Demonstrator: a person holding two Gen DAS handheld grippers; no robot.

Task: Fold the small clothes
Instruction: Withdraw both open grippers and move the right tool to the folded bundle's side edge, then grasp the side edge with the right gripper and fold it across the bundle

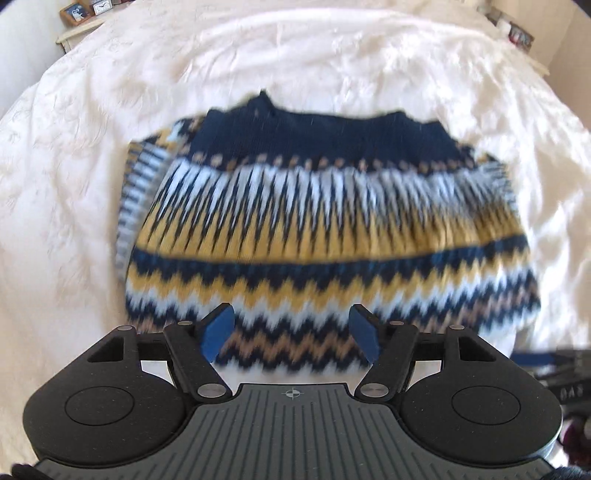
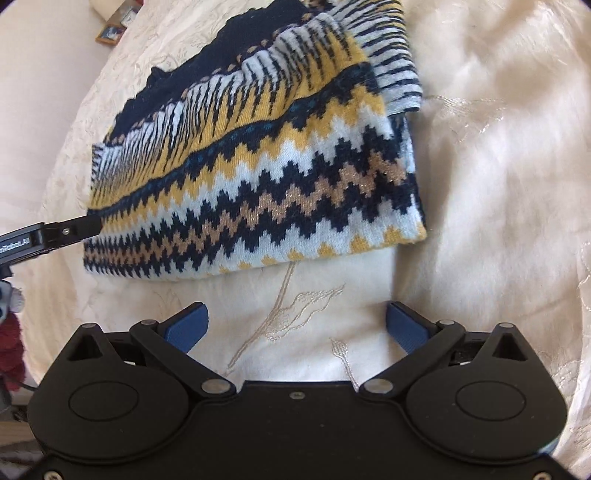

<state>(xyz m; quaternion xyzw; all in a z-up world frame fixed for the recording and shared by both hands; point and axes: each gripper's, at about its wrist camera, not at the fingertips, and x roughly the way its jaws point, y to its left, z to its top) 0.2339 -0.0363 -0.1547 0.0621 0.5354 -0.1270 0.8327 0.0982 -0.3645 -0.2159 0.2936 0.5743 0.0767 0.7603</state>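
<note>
Plainly, the patterned sweater (image 2: 255,162) lay on the cream bedspread (image 2: 480,184) already doubled into a compact block, and both tools seemed to be set around it for that reason; the left gripper (image 1: 291,328) hung low over the near edge of the knit with its blue pads (image 1: 218,332) spread wide and nothing between them, which I judged a stance for taking that edge or for having just let it go (the frame could not settle which); the right gripper (image 2: 295,325) sat over bare bedspread, near the sweater's zigzag hem but not touching it, its fingers likewise well apart and empty, probably kept clear so the left could work.

The views gave different things; the left wrist view, smeared by motion, looked straight across the garment and showed the navy band (image 1: 317,136) at the far side and a striped flap (image 1: 138,195) sticking out to one side, along with picture frames (image 1: 86,9) on a ledge beyond the bed; the right wrist view was sharp and oblique, so it showed the thickness of the stacked layers at the corner, the stitched motif (image 2: 288,314) in the bedspread, and the dark arm of the other tool reaching in at the sweater's side; neither view showed whether a further fold was needed, though the block looked nearly finished.
</note>
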